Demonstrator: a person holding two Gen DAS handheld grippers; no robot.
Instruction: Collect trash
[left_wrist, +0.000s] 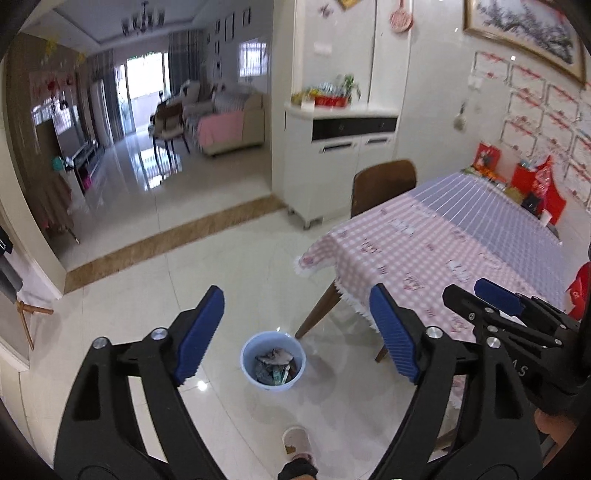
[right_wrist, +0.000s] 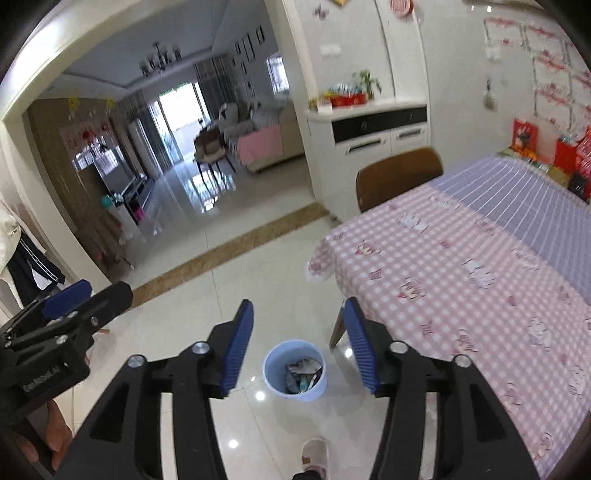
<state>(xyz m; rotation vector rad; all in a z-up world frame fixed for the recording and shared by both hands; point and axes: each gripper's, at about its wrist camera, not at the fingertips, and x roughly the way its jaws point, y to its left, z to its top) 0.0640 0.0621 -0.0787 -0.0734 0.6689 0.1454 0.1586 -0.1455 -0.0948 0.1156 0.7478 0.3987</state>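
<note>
A light blue bin (left_wrist: 273, 360) stands on the tiled floor beside the table leg, with crumpled wrappers and paper inside it (left_wrist: 275, 365). My left gripper (left_wrist: 297, 299) hangs high above it, open, nothing between its blue pads. In the right wrist view the same bin (right_wrist: 294, 371) sits below my right gripper (right_wrist: 297, 312), which is also open and empty. Each gripper shows at the edge of the other's view: the right one (left_wrist: 476, 291) at the right, the left one (right_wrist: 96, 291) at the left.
A table with a pink checked cloth (right_wrist: 461, 277) fills the right side, a brown chair (left_wrist: 384, 184) at its far end. Red boxes stand by the wall (left_wrist: 539, 184). A white cabinet (left_wrist: 343, 155) stands behind. A slippered foot (left_wrist: 297, 441) is below.
</note>
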